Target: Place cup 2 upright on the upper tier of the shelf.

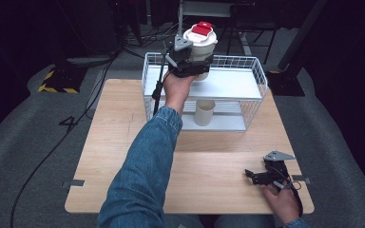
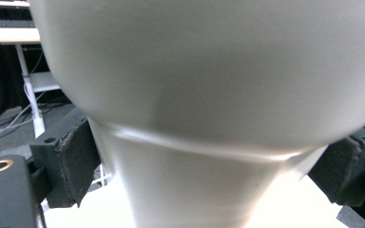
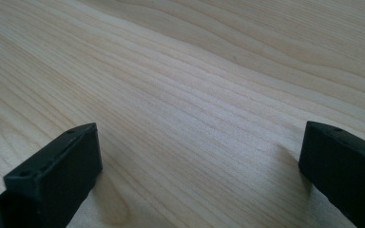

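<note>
Cup up top in the high view: the left gripper (image 1: 186,61) sits at the upper middle of the frame, jaws clamped around a white cup with a red lid (image 1: 200,40), held above the top shelf of the white wire rack (image 1: 254,78). The denim sleeve (image 1: 142,166) runs up from the bottom edge to that hand. Below, on the rack's lower shelf, a second, plain white cup (image 1: 204,112) stands upright, well apart from the held one. Down at the lower right of the frame, the right gripper (image 1: 254,175) lies low on the wooden table (image 1: 123,142), a hand behind it, jaws parted, nothing between them.

Left gripper view now: the cup's pale wall (image 2: 209,95) swells across the upper frame and narrows toward the bottom, and the two black pads press on that narrow part, one at the lower left (image 2: 73,161) and one at the lower right (image 2: 342,166). Closed firmly on the cup, touching both sides.

Right gripper view: two black fingertips rise from the bottom corners, one at the left (image 3: 57,175), one at the right (image 3: 342,166), spread wide. Between them lies bare wood grain (image 3: 195,118); the jaws sit close to the tabletop and grip nothing.
</note>
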